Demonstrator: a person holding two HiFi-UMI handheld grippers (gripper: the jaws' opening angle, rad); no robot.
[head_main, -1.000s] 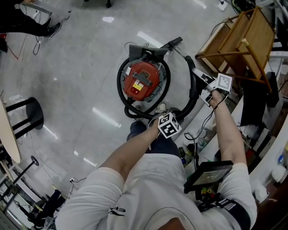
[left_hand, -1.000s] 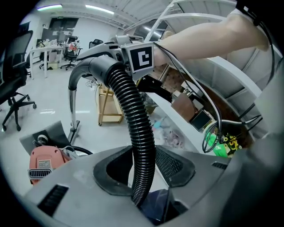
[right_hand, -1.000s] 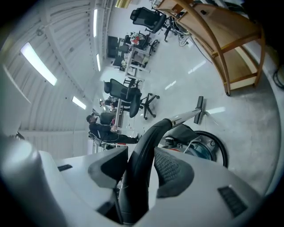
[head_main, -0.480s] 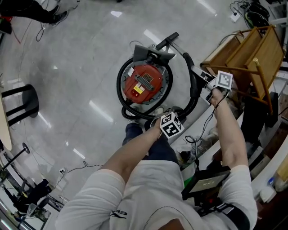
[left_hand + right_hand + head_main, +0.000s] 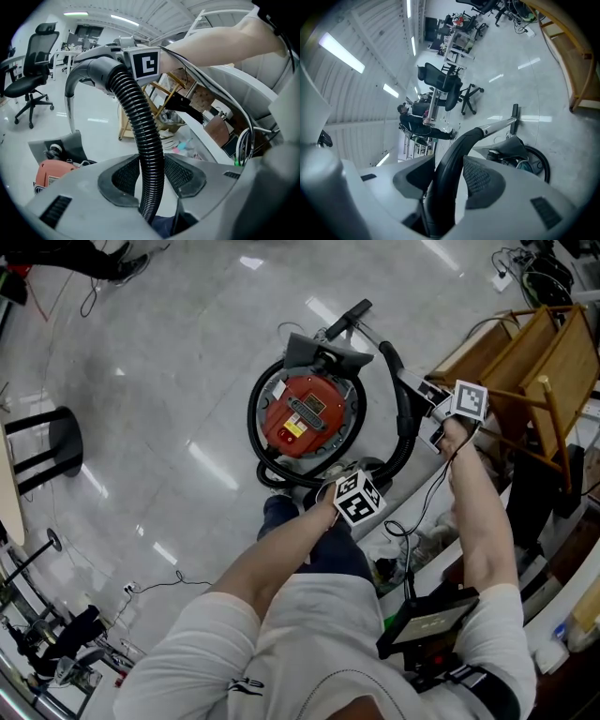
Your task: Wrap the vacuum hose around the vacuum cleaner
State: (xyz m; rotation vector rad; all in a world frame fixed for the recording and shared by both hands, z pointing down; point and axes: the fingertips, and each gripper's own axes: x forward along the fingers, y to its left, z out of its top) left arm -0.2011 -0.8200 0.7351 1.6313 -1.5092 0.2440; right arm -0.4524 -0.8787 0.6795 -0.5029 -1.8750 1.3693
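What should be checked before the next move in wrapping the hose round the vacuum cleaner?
1. Left gripper shut on hose: ok.
2. Right gripper shut on hose handle: ok.
3. Hose lying snug round vacuum cleaner: not ok, the free stretch arcs wide on its right.
4. Room between right gripper and wooden frame: cannot tell.

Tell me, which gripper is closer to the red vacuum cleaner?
Left. The left gripper grips the hose right beside the vacuum cleaner; the right gripper holds the hose handle farther off to its side.
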